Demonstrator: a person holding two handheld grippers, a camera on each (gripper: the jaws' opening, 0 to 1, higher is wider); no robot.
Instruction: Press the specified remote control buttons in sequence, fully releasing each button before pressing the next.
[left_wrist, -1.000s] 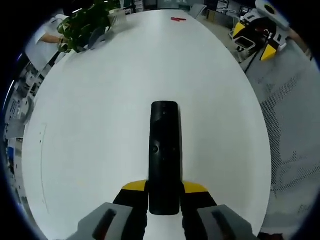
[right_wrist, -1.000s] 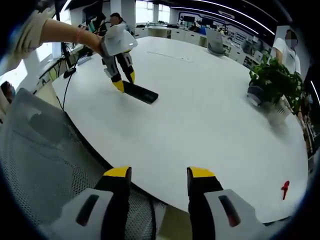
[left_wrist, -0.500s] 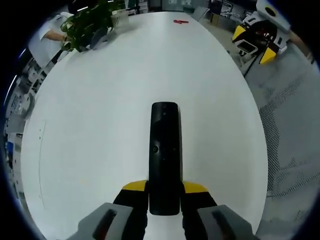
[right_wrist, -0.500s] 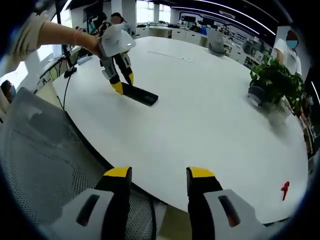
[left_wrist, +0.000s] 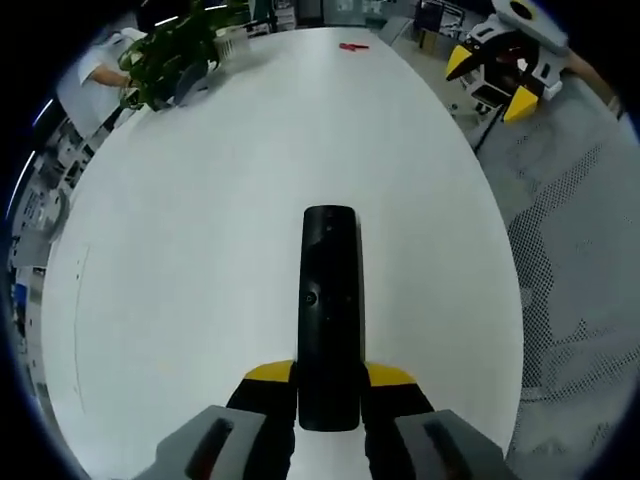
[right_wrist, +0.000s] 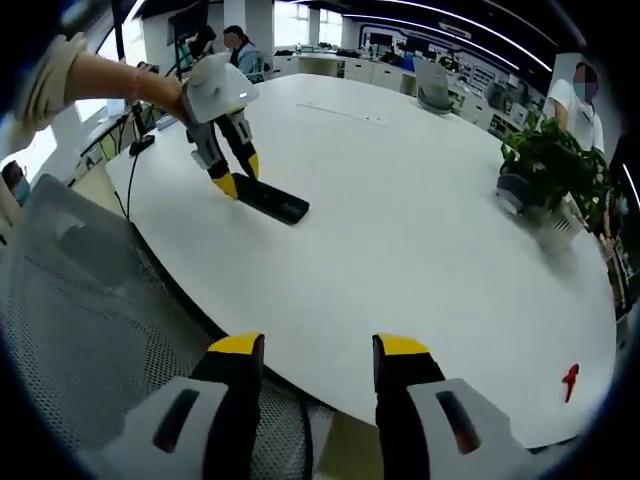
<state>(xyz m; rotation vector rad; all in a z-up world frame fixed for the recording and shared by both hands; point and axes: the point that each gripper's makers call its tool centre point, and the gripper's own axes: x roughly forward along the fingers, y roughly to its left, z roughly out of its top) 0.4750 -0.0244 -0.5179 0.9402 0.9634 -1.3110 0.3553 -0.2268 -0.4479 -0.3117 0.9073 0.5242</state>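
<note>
A long black remote control (left_wrist: 330, 310) lies lengthwise on the white table (left_wrist: 200, 250), its near end between the yellow-tipped jaws of my left gripper (left_wrist: 330, 376), which is shut on it. In the right gripper view the same remote (right_wrist: 274, 201) rests on the table near its edge, and a gloved hand holds the left gripper (right_wrist: 238, 177) on its end. My right gripper (right_wrist: 318, 352) is open and holds nothing, hovering over the table edge well away from the remote. It also appears as the right gripper (left_wrist: 490, 82) past the far right table edge.
A potted plant (right_wrist: 548, 165) stands at the table's far side, also seen as the plant (left_wrist: 175, 55). A small red item (right_wrist: 570, 378) lies near the table edge. A grey mesh chair (right_wrist: 80, 300) stands beside the table. People sit in the background.
In the right gripper view the left gripper has tilted and shifted slightly left with the remote. My right gripper stays open, and the left stays shut on the remote.
</note>
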